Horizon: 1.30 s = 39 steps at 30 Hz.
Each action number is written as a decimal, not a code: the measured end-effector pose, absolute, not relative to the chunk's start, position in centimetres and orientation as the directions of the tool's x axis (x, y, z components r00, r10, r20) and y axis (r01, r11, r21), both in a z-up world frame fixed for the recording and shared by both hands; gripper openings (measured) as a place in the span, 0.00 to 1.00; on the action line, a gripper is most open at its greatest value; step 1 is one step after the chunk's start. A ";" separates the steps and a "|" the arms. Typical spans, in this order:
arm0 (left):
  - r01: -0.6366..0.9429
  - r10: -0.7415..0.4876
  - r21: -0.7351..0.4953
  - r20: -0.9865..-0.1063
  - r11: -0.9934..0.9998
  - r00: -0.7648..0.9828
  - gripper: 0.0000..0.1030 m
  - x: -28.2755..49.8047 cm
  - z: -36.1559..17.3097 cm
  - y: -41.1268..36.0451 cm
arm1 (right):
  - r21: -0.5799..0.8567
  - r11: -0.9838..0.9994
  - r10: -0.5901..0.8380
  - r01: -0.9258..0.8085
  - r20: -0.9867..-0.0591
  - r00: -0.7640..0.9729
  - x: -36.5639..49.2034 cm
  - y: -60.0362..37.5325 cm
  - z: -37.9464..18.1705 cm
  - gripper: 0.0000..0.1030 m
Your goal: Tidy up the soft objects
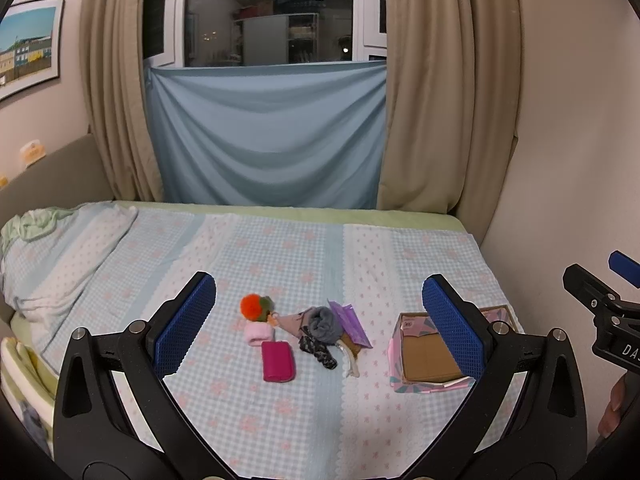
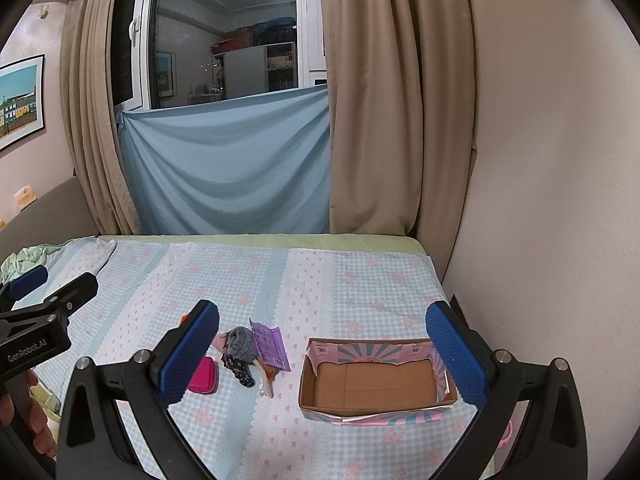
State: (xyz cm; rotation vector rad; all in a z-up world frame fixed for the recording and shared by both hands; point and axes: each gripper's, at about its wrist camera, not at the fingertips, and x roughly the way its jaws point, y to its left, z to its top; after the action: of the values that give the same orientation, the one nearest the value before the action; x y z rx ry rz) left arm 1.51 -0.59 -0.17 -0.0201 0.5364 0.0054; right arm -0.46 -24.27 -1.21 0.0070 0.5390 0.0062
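Note:
A small pile of soft things lies mid-bed: an orange and green pompom toy (image 1: 256, 306), a pink roll (image 1: 259, 334), a magenta pouch (image 1: 278, 361) (image 2: 204, 376), a grey rolled sock (image 1: 323, 323) (image 2: 241, 343), a purple packet (image 1: 352, 323) (image 2: 271, 344) and a black patterned cloth (image 1: 319, 352) (image 2: 239, 370). An open, empty cardboard box (image 1: 430, 354) (image 2: 372, 380) with a pink patterned outside stands to their right. My left gripper (image 1: 320, 328) is open above the pile. My right gripper (image 2: 322, 356) is open above the box's left end.
The bed (image 1: 280, 248) has a blue checked cover, with a rumpled pillow (image 1: 60, 248) at the far left. A wall (image 2: 540, 200) bounds the bed's right side. Beige curtains (image 1: 440, 100) and a blue cloth (image 1: 268, 132) hang behind.

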 end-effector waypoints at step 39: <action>0.098 -0.133 -0.091 -0.762 0.991 0.634 0.99 16.6 -29.3 11.9 | 0.178 0.984 0.135 -0.006 -0.727 0.673 14.7 -8.1 -24.0 1.00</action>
State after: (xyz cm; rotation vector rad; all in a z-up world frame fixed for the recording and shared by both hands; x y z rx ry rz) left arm 16.60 11.88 -29.27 -0.0426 0.8738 -0.1318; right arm 14.71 -8.15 -24.01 0.1662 0.8298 0.0797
